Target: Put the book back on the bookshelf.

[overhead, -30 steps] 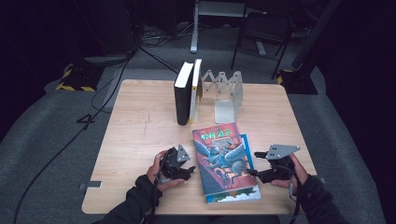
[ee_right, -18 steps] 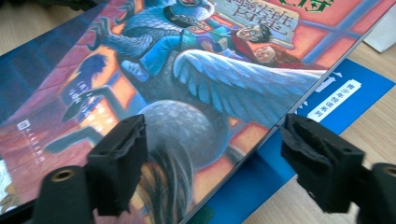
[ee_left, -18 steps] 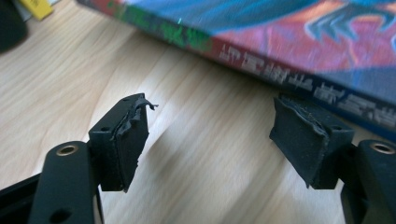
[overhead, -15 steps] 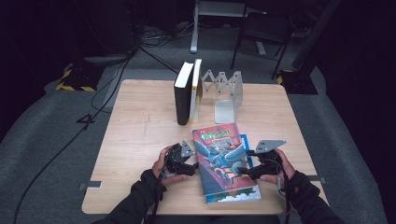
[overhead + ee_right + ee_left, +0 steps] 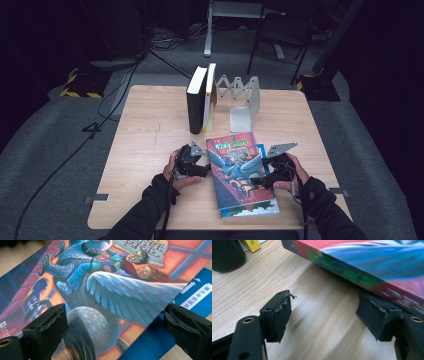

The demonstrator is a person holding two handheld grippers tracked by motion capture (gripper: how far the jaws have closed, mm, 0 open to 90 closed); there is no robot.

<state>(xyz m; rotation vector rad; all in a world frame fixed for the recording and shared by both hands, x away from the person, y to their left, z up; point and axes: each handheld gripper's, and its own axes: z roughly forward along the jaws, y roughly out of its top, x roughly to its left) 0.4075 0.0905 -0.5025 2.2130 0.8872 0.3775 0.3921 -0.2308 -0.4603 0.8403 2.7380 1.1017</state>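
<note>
A colourful picture-cover book lies flat on a blue book at the table's front middle. My left gripper rests on the table against the top book's left edge. In the left gripper view it stands open, its right jaw touching the red spine. My right gripper reaches over the top book's right edge. In the right gripper view it is open above the cover, with the blue book showing beneath at the right.
A black book and a white-and-yellow book stand upright at the back middle of the wooden table. A folding metal bookend stands to their right. Cables and a chair lie on the floor behind.
My right gripper has moved left from beside the books to over the top book's right edge. My left gripper has shifted right up to the book's spine.
</note>
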